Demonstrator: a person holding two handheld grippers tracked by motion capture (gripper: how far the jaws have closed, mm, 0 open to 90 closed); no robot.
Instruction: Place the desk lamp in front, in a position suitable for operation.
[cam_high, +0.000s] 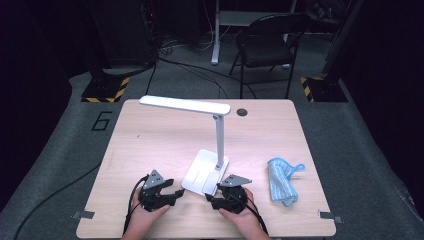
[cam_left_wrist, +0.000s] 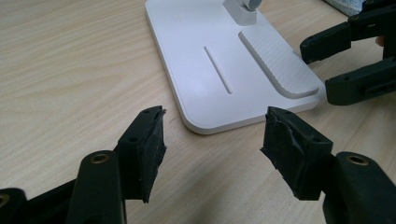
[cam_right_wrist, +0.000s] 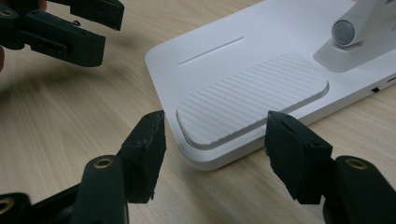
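Flanking lamp base (cam_high: 205, 175): left gripper (cam_high: 176, 194) and right gripper (cam_high: 209, 199) gaping, holding nothing. Next, probably closing on corner.

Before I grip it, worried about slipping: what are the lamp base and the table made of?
The lamp base looks like smooth matte white plastic, with a ribbed pad; likely slick. The table looks like pale wood-grain laminate, though solid wood can't be ruled out.

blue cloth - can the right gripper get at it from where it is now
Probably yes. The blue cloth lies on bare table just outboard of the right gripper, with nothing between them; the gripper now faces the lamp base, so the hand would have to turn.
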